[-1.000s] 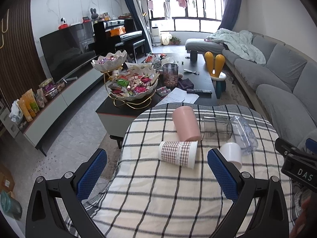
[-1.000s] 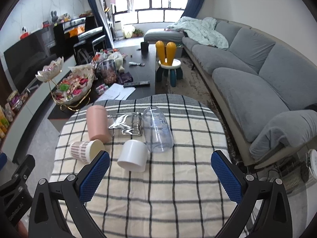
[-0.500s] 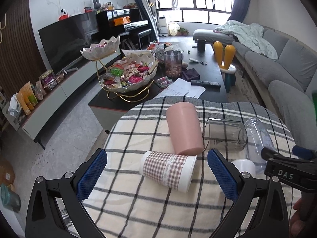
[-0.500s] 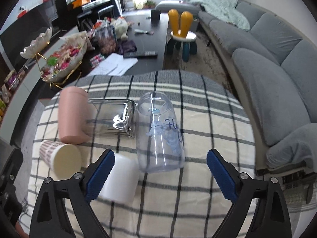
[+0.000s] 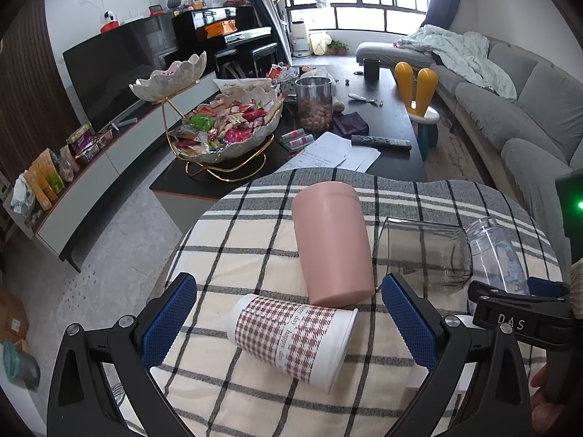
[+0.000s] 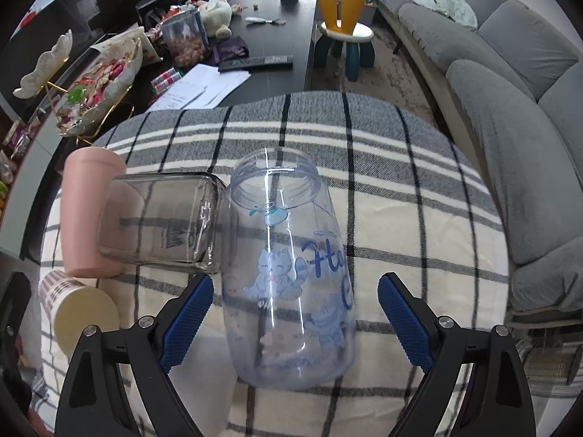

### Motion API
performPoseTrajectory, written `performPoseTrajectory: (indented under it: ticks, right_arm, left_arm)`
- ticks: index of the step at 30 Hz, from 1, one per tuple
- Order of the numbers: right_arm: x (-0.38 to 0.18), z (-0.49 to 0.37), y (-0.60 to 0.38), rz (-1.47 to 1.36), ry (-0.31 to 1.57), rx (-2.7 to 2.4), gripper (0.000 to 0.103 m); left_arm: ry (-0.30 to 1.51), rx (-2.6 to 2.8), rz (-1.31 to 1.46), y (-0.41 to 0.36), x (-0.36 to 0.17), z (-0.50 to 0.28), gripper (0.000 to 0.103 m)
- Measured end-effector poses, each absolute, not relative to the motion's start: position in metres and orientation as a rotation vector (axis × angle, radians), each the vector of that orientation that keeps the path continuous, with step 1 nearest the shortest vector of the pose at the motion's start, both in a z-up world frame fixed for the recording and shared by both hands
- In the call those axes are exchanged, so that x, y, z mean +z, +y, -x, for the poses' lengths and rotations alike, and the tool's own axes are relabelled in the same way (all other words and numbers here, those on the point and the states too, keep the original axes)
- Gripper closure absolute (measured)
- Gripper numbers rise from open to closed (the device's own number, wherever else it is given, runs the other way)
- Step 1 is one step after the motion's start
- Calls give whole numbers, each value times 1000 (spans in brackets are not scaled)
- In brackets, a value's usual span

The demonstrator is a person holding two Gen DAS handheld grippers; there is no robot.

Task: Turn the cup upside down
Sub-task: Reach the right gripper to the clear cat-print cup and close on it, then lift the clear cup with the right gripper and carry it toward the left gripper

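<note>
Several cups lie on their sides on a round table with a plaid cloth point(image 5: 255, 393). My left gripper point(image 5: 289, 322) is open, its blue pads on either side of a houndstooth paper cup point(image 5: 291, 338). Behind it lies a pink cup point(image 5: 333, 247), then a square clear glass point(image 5: 426, 255). My right gripper point(image 6: 291, 322) is open around a clear plastic cup with a blue cat print point(image 6: 291, 284), mouth facing away. The clear glass point(image 6: 160, 222), pink cup point(image 6: 82, 218) and paper cup point(image 6: 78, 309) lie to its left.
A dark coffee table point(image 5: 364, 116) with a snack bowl stand point(image 5: 226, 127), jar, papers and remote stands beyond the round table. A grey sofa point(image 6: 510, 116) runs along the right. A small stool with yellow ears point(image 6: 342, 29) stands between them.
Both grippers have moved forward and down. The paper cup now lies between my left pads, and the cat-print cup between my right pads. The cups have not moved.
</note>
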State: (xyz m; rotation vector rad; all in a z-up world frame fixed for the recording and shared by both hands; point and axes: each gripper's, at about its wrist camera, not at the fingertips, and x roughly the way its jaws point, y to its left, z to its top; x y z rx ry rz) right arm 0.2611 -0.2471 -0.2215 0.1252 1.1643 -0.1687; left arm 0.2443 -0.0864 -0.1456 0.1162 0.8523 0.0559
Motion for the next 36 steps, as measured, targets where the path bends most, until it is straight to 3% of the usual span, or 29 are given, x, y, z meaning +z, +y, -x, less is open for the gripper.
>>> performPoseTrajectory:
  ticks: [6, 21, 36]
  right_arm:
    - [-232, -266, -250, -169, 1183, -134, 30]
    - [-186, -240, -246, -198, 1084, -139, 30]
    - [-141, -136, -177, -234, 1014, -96, 30]
  left_arm:
    - [863, 53, -123, -88, -151, -248, 0]
    - [834, 46, -114, -81, -131, -230, 0]
    - [778, 75, -118, -8, -94, -136, 0]
